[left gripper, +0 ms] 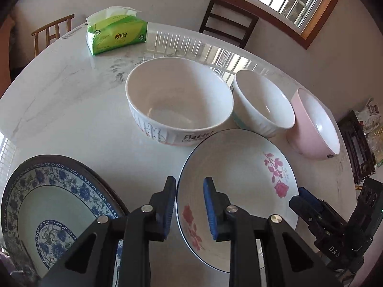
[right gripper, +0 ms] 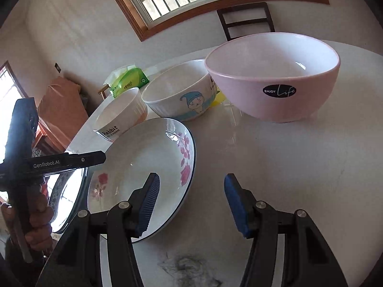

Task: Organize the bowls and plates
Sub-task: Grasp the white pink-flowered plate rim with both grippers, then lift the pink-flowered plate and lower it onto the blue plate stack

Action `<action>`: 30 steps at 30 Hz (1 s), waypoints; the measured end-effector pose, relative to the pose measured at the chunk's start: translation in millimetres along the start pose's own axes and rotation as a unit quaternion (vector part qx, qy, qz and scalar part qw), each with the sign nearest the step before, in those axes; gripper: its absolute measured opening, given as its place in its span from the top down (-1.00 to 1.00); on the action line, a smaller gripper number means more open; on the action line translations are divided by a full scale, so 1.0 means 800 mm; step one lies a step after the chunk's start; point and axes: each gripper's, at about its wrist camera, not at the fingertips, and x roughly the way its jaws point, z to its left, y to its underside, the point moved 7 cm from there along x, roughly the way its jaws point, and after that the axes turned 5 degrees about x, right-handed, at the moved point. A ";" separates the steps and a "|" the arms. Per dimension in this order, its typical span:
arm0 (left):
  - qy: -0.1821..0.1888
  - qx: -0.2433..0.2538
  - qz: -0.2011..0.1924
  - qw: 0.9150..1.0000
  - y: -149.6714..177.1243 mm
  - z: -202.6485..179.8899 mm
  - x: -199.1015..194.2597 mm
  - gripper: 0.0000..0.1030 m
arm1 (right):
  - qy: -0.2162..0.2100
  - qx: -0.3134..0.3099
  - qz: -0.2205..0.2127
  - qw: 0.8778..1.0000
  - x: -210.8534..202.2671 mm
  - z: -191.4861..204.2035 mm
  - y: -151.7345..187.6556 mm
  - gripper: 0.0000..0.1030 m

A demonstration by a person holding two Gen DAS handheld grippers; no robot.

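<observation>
Plates and bowls on marble table (left gripper: 59, 100), all empty.
Left gripper (left gripper: 189, 205), part open, straddles rose plate's (left gripper: 239, 167) rim; right gripper (right gripper: 191, 203) wide open, holding nothing. Blue plate (left gripper: 47, 191) beside rose plate. Behind: "Rabbit" bowl (left gripper: 179, 100), cartoon bowl (right gripper: 177, 95), pink bowl (right gripper: 273, 81) labelled "ENJOY Life"; farthest, tissue pack (left gripper: 117, 33).

Three bowls (left gripper: 179, 100) behind two plates (left gripper: 237, 186) (all upright).
</observation>
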 end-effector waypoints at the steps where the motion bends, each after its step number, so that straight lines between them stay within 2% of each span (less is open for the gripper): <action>1: 0.004 -0.005 0.005 1.000 0.002 0.001 0.004 0.53 | 0.000 0.003 0.004 1.000 0.002 -0.001 0.000 -0.06; 5: 0.016 -0.014 0.022 1.000 0.009 0.003 0.021 0.53 | -0.002 0.004 0.025 1.000 0.011 -0.001 0.001 -0.06; 9: 0.009 0.003 0.021 1.000 0.014 0.001 0.028 0.53 | 0.000 -0.011 0.033 0.999 0.016 0.006 0.004 0.02; 11: 0.000 0.011 0.021 1.000 0.014 -0.001 0.028 0.53 | 0.003 -0.020 0.039 0.999 0.019 0.011 0.005 0.16; 12: -0.003 0.012 0.019 1.000 0.015 -0.001 0.027 0.53 | 0.008 -0.026 0.043 0.999 0.022 0.013 0.006 0.35; 13: -0.007 0.010 0.016 1.000 0.016 -0.002 0.027 0.54 | 0.013 -0.035 0.049 0.998 0.024 0.015 0.008 0.66; 18: -0.029 -0.013 0.008 0.999 0.030 -0.007 0.020 0.54 | 0.019 -0.041 0.050 0.998 0.023 0.014 0.010 0.68; 26: -0.014 -0.041 0.009 0.999 0.066 -0.021 -0.004 0.61 | 0.019 -0.029 0.052 0.998 -0.003 0.006 0.028 0.71; 30: -0.012 -0.046 -0.005 0.999 0.079 -0.027 -0.029 0.63 | 0.011 -0.030 0.047 0.998 -0.026 0.015 0.037 0.71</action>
